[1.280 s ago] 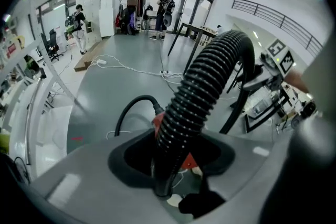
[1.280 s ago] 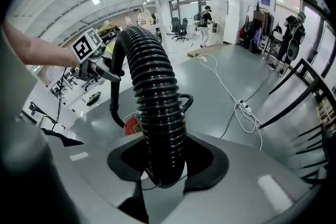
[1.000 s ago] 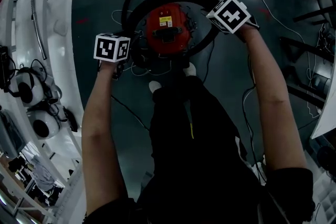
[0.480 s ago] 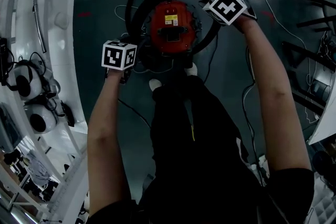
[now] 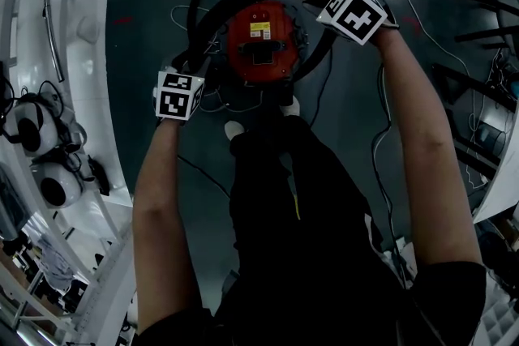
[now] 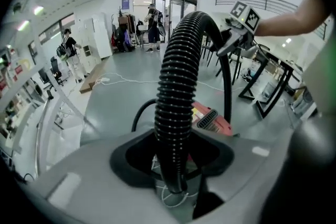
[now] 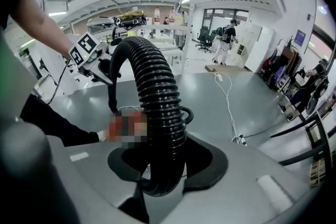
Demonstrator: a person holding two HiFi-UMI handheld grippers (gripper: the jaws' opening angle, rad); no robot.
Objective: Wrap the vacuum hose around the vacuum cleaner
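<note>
Dark grey floor (image 5: 349, 93) spreads out under the person, seen from straight above. Off at the far left stands a white curved frame (image 5: 89, 53), with a couple of round white-and-black objects (image 5: 32, 130) hanging by it, too dim to name.

Moving in, the left tongs (image 6: 172, 178) are clenched on the vacuum hose (image 6: 176, 86). The left gripper view shows the black ribbed tube standing right up between the jaws and arching over.

Dead centre, the vacuum cleaner (image 5: 259, 40), a round red body, sits on the floor just beyond the person's white shoes (image 5: 233, 130). The hose curves from the left tongs round the far side of the cleaner, close against it, and comes down on the right. An outer loop (image 5: 197, 0) of black tube bulges out at the cleaner's upper left.

Over on the right, the right tongs (image 7: 161, 173) are clamped on the hose too, the ribbed tube rising between the jaws and bending away. Both arms reach forward, one either side of the cleaner.

A thin white cable (image 7: 227, 94) snakes across the floor beyond. Far right, black frames (image 5: 478, 20) edge the floor.
</note>
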